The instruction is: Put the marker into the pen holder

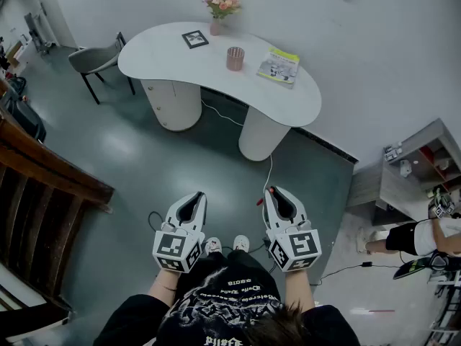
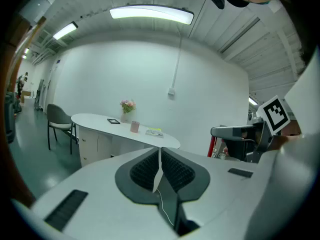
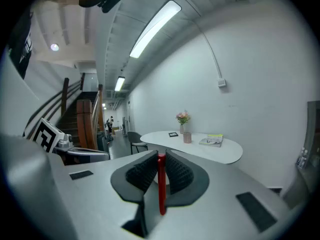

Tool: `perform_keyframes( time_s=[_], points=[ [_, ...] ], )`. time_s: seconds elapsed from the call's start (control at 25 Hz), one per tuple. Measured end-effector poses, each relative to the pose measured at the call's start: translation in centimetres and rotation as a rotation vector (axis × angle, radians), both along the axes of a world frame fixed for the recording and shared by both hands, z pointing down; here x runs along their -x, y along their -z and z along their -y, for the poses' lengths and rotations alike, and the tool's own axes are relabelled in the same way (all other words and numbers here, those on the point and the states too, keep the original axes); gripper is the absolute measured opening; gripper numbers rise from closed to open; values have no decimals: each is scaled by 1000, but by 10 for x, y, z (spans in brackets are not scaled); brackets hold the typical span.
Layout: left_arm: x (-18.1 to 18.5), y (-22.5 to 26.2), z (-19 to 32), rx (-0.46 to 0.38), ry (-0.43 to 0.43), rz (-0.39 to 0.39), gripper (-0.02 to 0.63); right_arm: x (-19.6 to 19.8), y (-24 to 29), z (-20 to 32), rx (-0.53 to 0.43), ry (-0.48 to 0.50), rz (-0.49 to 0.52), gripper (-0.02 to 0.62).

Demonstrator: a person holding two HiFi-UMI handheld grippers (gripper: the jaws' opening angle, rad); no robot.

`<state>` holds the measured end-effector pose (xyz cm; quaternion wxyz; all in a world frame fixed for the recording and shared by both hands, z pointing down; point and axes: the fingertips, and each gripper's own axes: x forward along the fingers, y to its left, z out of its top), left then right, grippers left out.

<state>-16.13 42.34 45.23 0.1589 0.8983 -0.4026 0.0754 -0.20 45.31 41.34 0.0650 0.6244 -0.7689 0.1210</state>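
Right gripper view is showing the right gripper (image 3: 161,155) clamping the red marker (image 3: 161,189), the left gripper (image 2: 160,153) sitting closed and empty, and the pen holder (image 3: 187,137) standing well apart on the table (image 3: 220,151) at frame centre, so walking closer with a firm grip is looking wisest.

Flowers (image 1: 221,2), frame (image 1: 194,39), perhaps magazine (image 1: 279,66) on table (image 1: 162,56).

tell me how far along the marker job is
Done: the red marker is clamped in the right hand-held gripper. In hand: carrying it, with the person standing well short of the white table. Left: reach the pink pen holder on it and drop the marker in. The left hand-held gripper is shut, empty.
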Motion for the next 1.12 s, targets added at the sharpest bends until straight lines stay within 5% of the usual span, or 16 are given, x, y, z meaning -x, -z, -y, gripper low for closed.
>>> perform_keyframes(
  time_s=[0.36, 0.6, 1.12],
  points=[
    [7, -1, 9, -14, 4, -1, 34, 3, 0, 7, -17, -7, -19, 69],
    [7, -8, 19, 0, 11, -4, 34, -2, -3, 17, -16, -31, 56, 71],
    [-1, -21, 84, 16, 69, 1, 35, -20, -9, 113, -47, 34, 60, 71]
  ],
)
